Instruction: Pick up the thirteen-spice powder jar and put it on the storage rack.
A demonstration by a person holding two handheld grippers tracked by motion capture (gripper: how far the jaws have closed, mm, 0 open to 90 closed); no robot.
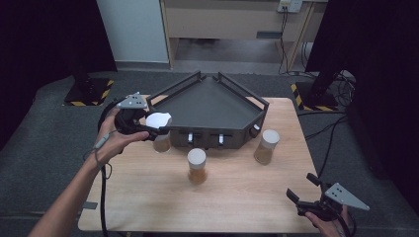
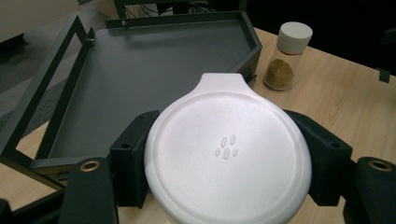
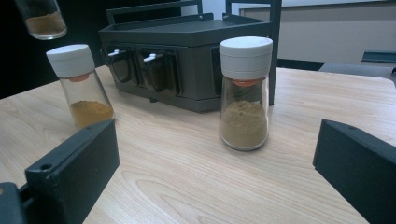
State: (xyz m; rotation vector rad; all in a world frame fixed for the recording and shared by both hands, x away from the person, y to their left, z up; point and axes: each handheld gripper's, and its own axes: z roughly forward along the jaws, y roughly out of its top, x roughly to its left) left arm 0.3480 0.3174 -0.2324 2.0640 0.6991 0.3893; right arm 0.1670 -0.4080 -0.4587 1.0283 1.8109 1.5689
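A glass spice jar with a white lid (image 1: pixel 159 120) hangs above the table at the front left corner of the dark tray (image 1: pixel 207 106), with my left gripper (image 1: pixel 154 130) shut on it just under the lid. In the left gripper view the lid (image 2: pixel 228 154) sits between the two black jaws of the left gripper (image 2: pixel 229 161), over the tray's front rim (image 2: pixel 56 161). My right gripper (image 1: pixel 302 186) stands open near the table's front right corner, with nothing between its jaws (image 3: pixel 215 186). The held jar's bottom (image 3: pixel 42 18) shows at the top left of the right gripper view.
Two more white-lidded jars stand on the wooden table: one with orange powder (image 1: pixel 196 165) (image 3: pixel 81 86) in front of the tray, one with brown powder (image 1: pixel 266 146) (image 3: pixel 245 93) (image 2: pixel 289 56) at its front right corner. The tray's front wall (image 3: pixel 154 70) carries small clips.
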